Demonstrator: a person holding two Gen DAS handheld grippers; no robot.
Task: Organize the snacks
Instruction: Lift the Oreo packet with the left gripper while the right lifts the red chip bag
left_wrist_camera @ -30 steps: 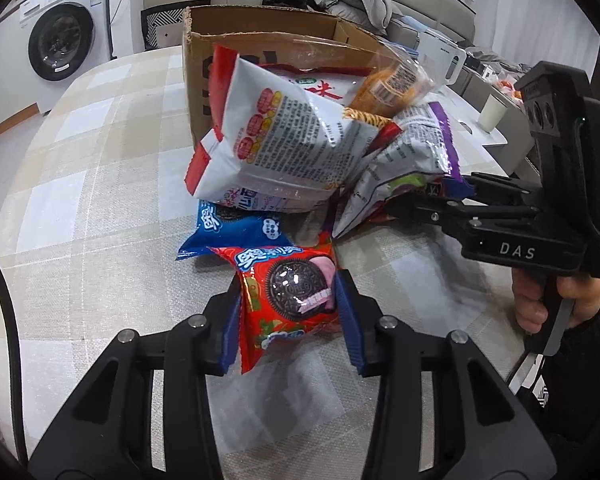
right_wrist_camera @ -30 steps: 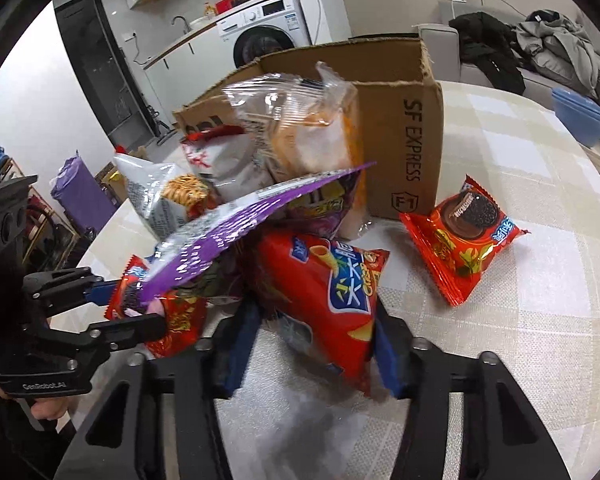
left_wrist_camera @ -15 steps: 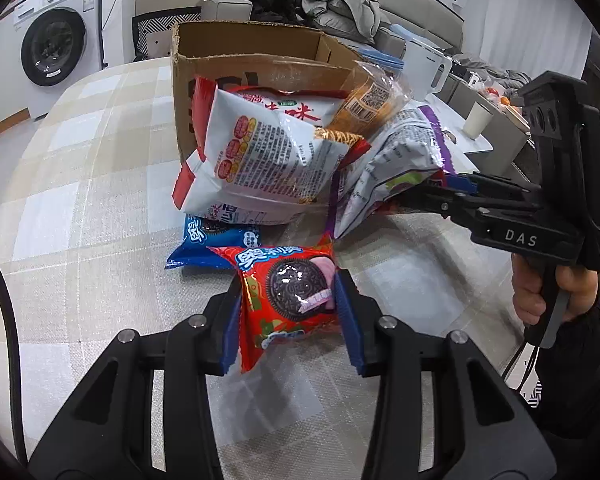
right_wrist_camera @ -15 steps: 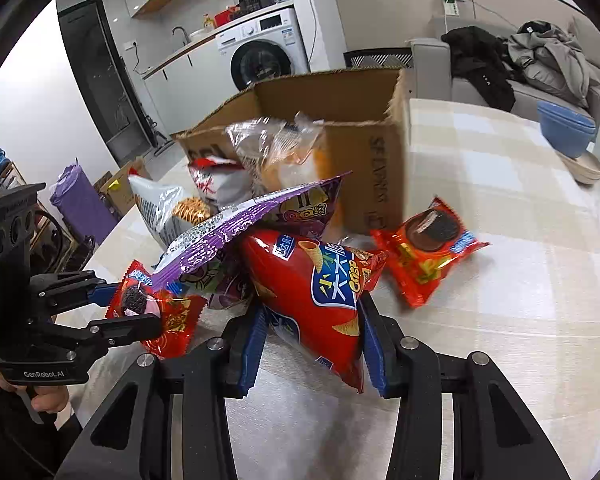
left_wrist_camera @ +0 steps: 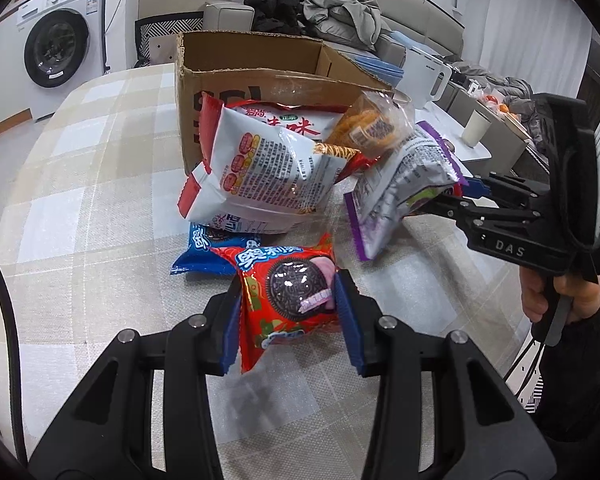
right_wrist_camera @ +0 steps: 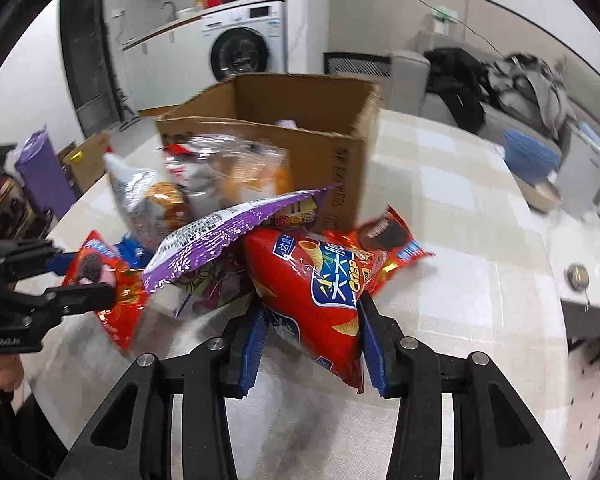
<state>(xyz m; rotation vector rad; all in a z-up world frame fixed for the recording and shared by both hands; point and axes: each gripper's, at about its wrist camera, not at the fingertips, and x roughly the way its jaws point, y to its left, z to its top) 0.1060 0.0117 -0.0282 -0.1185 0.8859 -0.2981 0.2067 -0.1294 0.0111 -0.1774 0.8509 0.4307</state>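
Note:
My left gripper [left_wrist_camera: 286, 322] is shut on a red Oreo pack [left_wrist_camera: 288, 292] and holds it above the checked table. My right gripper [right_wrist_camera: 312, 342] is shut on a red crisp bag [right_wrist_camera: 320, 280], lifted off the table; it also shows in the left wrist view [left_wrist_camera: 464, 192], mostly hidden behind a purple-edged bag [left_wrist_camera: 404, 184]. An open cardboard box [right_wrist_camera: 300, 128] stands behind the snack pile. A white and red bag [left_wrist_camera: 268, 168] leans on the box.
A blue Oreo pack [left_wrist_camera: 204, 252] lies under the white bag. Another red Oreo pack [right_wrist_camera: 388, 240] lies right of the box. A clear bag of orange snacks [left_wrist_camera: 372, 128] tops the pile. Blue bowls [right_wrist_camera: 530, 160] and a white kettle [left_wrist_camera: 424, 76] stand beyond.
Both grippers have risen with their packs and pulled back from the pile. The box's inside now shows more in both views.

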